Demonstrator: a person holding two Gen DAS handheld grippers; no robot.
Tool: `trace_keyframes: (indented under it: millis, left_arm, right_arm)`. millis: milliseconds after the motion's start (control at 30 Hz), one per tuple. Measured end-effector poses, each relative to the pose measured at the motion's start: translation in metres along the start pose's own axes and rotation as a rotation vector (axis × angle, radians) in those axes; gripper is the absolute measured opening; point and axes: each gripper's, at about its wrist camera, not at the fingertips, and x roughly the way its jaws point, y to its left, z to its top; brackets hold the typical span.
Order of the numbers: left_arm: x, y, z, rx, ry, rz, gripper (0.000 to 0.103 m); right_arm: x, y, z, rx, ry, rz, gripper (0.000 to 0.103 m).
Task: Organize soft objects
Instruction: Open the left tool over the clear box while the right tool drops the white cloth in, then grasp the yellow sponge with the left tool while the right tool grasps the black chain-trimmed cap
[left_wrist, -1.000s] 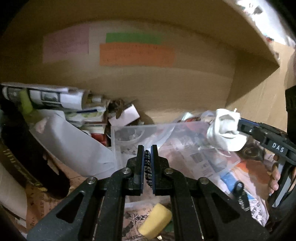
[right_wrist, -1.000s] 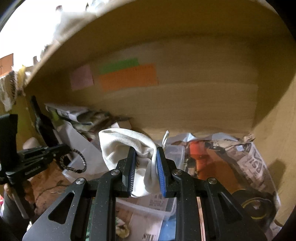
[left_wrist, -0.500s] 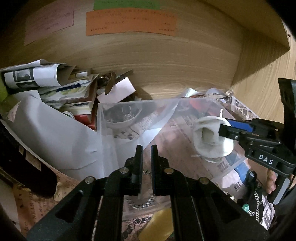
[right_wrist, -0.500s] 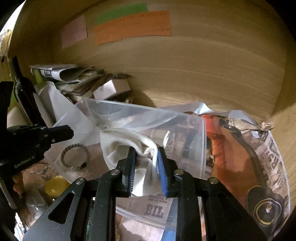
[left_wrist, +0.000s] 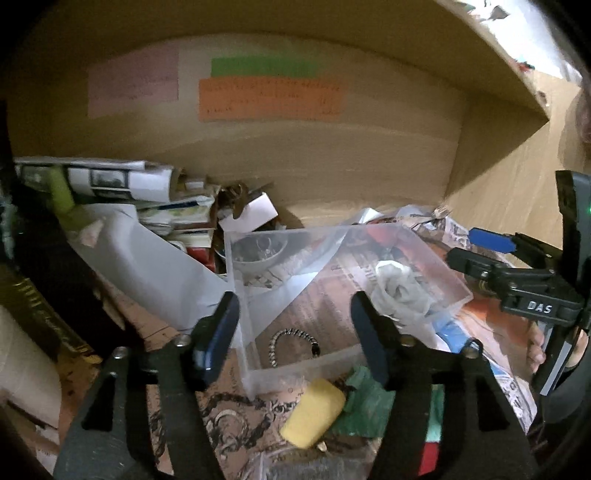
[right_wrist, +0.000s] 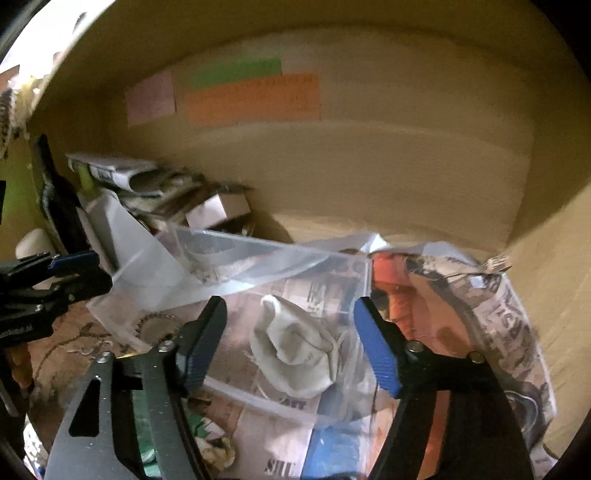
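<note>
A clear plastic bin (left_wrist: 456, 286) (right_wrist: 364, 273) stands on newspaper inside a wooden shelf. A white cloth pouch (left_wrist: 397, 286) (right_wrist: 295, 354) lies in its right part. A black-and-white hair tie (left_wrist: 291, 343) (right_wrist: 153, 326) lies in its left part. My left gripper (left_wrist: 295, 332) is open and empty above the bin's near wall. My right gripper (right_wrist: 291, 343) is open and empty just above the pouch; it also shows in the left wrist view (left_wrist: 480, 251). A yellow sponge (left_wrist: 312, 411) and a green cloth (left_wrist: 364, 402) lie in front of the bin.
Rolled newspapers (left_wrist: 110, 177), books and a small white box (left_wrist: 251, 214) pile up at the back left. A dark bottle (left_wrist: 22, 266) stands at far left. Newspaper with an orange picture (right_wrist: 424, 317) covers the right. Coloured notes (left_wrist: 269, 98) stick to the back wall.
Both grippers have opened and pulled back and up. The left one dropped the hair tie into the bin; the right one dropped the white pouch into the bin.
</note>
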Motion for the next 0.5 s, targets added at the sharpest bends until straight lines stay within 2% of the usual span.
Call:
trace_keyframes:
  millis: [100,167,200,267,367,500]
  left_arm:
    - [-0.011,0.002,-0.004,-0.004,-0.011,0.002,0.081]
    - [-0.016,0.004,-0.009,-0.012,-0.013,0.005,0.095]
    - [-0.018,0.004,-0.012,-0.016,-0.017,0.013,0.098]
    - [-0.02,0.005,-0.018,-0.016,-0.012,0.021,0.099]
    - [-0.017,0.003,-0.028,0.004,0.009,0.02,0.099]
    - [-0.012,0.003,-0.044,0.008,0.056,0.012,0.099]
  right_arm:
    - [-0.019,0.003,-0.002,-0.013,-0.033,-0.001,0.083]
    - [-0.031,0.006,-0.006,-0.018,-0.054,0.001,0.083]
    - [-0.036,0.007,-0.009,-0.02,-0.056,0.004,0.084]
    - [-0.045,0.01,-0.016,-0.018,-0.053,0.018,0.086]
    - [-0.053,0.012,-0.029,-0.013,-0.048,0.022,0.097]
    - [-0.059,0.016,-0.048,-0.015,-0.023,0.015,0.098]
